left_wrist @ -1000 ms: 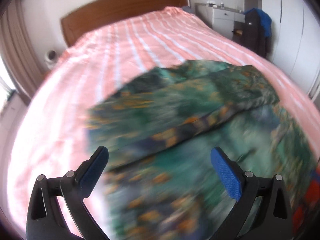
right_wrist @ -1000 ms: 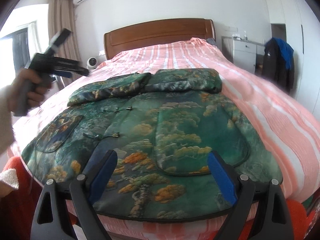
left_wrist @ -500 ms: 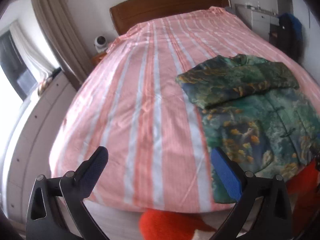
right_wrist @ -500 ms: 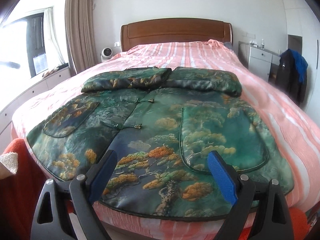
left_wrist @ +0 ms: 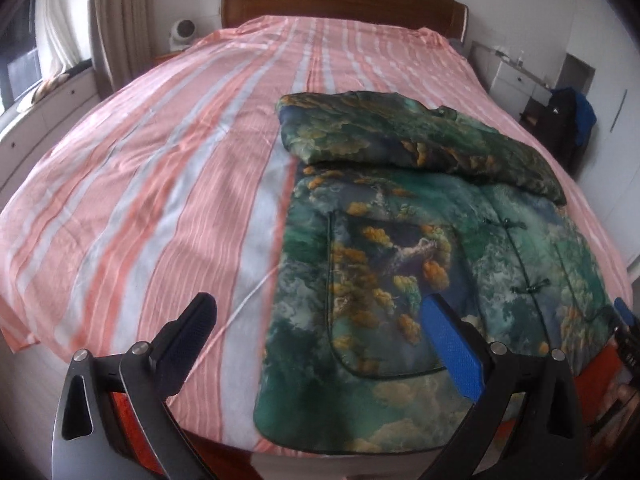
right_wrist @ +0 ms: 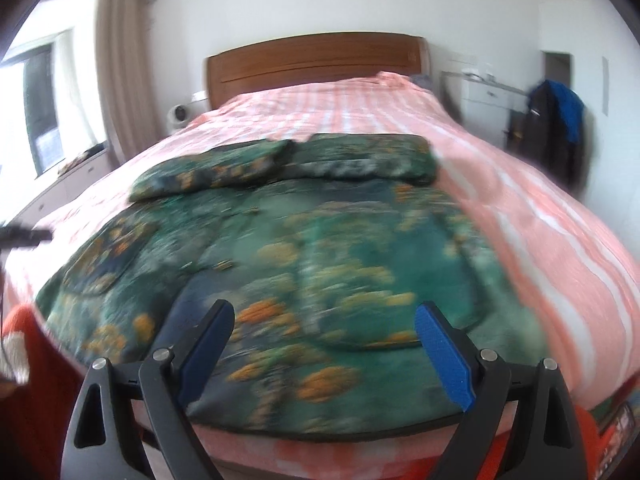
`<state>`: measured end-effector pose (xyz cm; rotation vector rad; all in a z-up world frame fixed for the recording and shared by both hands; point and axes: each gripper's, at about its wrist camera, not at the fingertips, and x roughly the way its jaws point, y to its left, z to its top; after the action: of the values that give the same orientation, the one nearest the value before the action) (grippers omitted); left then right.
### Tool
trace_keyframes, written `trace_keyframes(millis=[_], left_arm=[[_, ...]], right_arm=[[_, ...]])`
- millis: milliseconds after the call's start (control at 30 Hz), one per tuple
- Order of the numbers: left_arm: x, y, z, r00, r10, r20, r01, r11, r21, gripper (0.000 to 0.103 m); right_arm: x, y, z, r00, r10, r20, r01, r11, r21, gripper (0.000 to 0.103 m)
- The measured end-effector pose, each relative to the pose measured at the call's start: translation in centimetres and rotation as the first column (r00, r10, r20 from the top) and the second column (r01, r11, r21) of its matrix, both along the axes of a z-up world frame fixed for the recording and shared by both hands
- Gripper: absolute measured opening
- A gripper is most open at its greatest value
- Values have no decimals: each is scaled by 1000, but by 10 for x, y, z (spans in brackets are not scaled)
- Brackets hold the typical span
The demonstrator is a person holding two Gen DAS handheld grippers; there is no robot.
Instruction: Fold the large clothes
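While both tongs, left gripper [left_wrist: 320, 344] and right gripper [right_wrist: 324, 344], stand spread and empty, green jacket [left_wrist: 420, 240] lies near, sleeves seemingly folded across the far end.

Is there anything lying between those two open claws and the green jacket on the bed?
Nothing visible. The jacket lies flat on the striped bedspread, sleeves folded across its top. The left gripper hangs open over its near left corner, the right gripper open over its near hem, neither touching it.
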<state>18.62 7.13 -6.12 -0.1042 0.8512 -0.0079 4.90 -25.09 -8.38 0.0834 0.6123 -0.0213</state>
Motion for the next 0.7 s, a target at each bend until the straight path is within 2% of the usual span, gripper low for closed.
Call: trace_keyframes(millis=[67, 100, 200, 300, 333, 400, 500, 600, 700], left_arm=[[1, 5, -3, 1000, 15, -4, -15, 1000, -7, 102], [2, 8, -4, 1000, 29, -10, -29, 999, -16, 102], [1, 15, -5, 998, 61, -19, -62, 998, -31, 102], [0, 17, -3, 995, 97, -25, -98, 995, -33, 102], [0, 17, -3, 994, 106, -32, -107, 994, -34, 102], [-1, 15, -2, 991, 124, -49, -126, 991, -34, 102], [-1, 7, -2, 988, 134, -73, -135, 991, -11, 102], [0, -3, -5, 987, 132, -96, -131, 991, 17, 102], [4, -16, -11, 985, 116, -127, -114, 993, 21, 102]], right_arm=[[7, -20, 8, 998, -58, 4, 58, 998, -34, 91], [16, -40, 15, 994, -111, 14, 111, 990, -81, 91], [49, -94, 23, 979, -204, -22, 196, 963, -186, 101], [99, -162, 3, 946, -307, -100, 266, 916, -301, 102], [113, -183, -6, 934, -335, -122, 284, 906, -314, 102], [141, -232, -26, 908, -388, -159, 329, 893, -307, 102], [170, -280, -43, 877, -425, -224, 364, 893, -265, 102], [183, -305, -60, 841, -452, -298, 402, 890, -215, 103], [183, -302, -61, 841, -455, -294, 401, 887, -228, 103]])
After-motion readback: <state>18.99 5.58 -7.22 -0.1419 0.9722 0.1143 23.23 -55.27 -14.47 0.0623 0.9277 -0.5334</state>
